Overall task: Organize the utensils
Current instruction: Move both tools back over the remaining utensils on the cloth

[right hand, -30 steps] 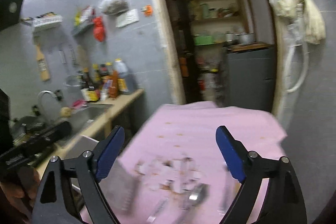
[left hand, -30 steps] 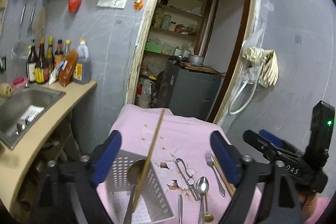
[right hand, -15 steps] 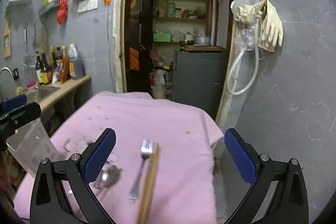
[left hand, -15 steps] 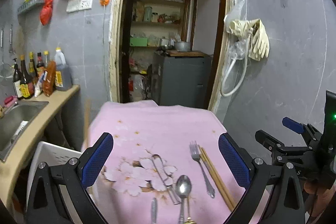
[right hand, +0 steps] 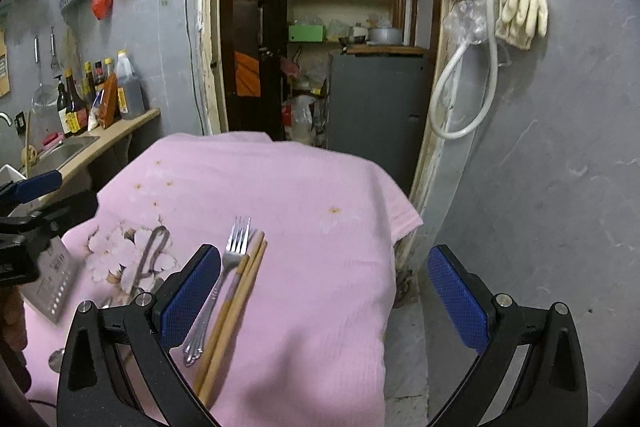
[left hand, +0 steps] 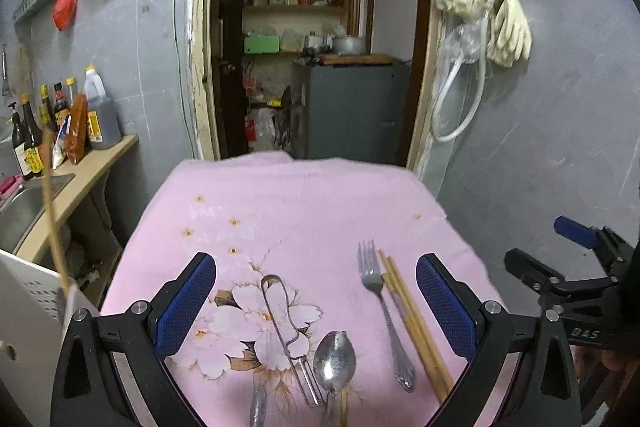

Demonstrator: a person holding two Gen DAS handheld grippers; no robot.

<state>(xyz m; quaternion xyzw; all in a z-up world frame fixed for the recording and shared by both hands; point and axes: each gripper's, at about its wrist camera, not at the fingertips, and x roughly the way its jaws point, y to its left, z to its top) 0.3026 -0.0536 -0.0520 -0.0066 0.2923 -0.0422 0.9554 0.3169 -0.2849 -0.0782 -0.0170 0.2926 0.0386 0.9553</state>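
On the pink flowered cloth [left hand: 304, 203] lie a fork [left hand: 380, 303], a pair of wooden chopsticks [left hand: 416, 327], a metal spoon [left hand: 334, 357] and a wire peeler [left hand: 288, 327]. My left gripper [left hand: 316, 307] is open and empty above them. My right gripper [right hand: 324, 291] is open and empty over the cloth's right edge; the fork [right hand: 222, 279] and chopsticks [right hand: 236, 303] lie by its left finger. A white perforated utensil basket [left hand: 28, 311] stands at the left with a chopstick [left hand: 54, 223] sticking up from it.
A wooden counter with a sink [left hand: 20, 211] and sauce bottles [left hand: 60, 123] runs along the left. An open doorway with a grey cabinet [left hand: 348, 107] is beyond the table. Rubber gloves and a hose [left hand: 480, 27] hang on the grey wall at the right.
Both grippers have swung right, from over the basket to over the loose utensils. The basket has slid to the left edge of the left wrist view.
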